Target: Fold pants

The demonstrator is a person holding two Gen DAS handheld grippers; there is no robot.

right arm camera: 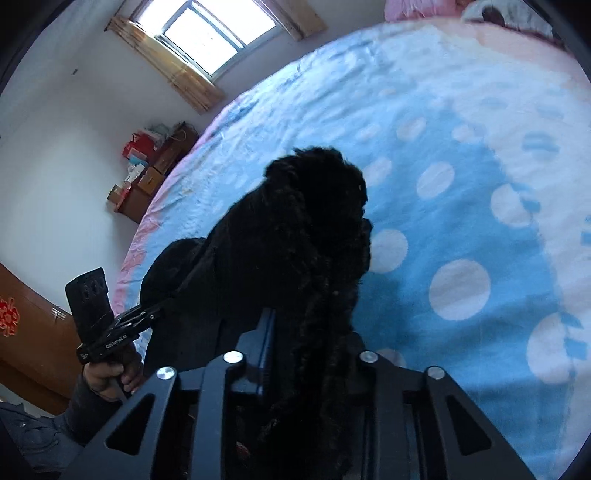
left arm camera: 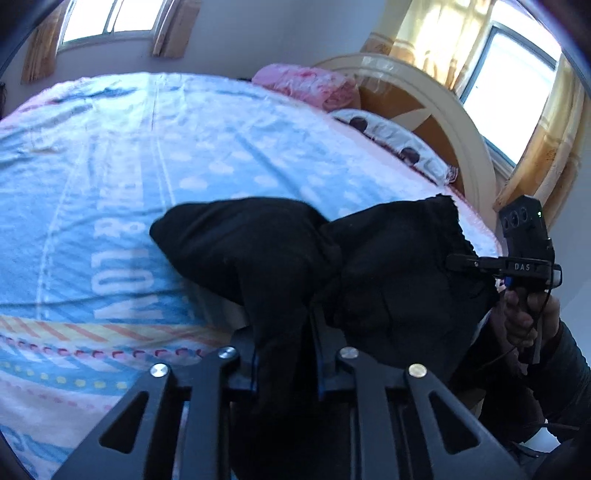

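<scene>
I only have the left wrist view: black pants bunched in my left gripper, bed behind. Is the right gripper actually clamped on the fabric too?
Observer: Yes. In the right wrist view the right gripper is shut on the pants; fabric runs between its fingers.
Operator: Do the pants hang free on that side?
Observer: A fuzzy clump sticks up past the fingers, over the blue dotted bedspread.
Operator: Anything left of the bed there?
Observer: A brown cabinet stacked with boxes, against the wall under a window.
</scene>
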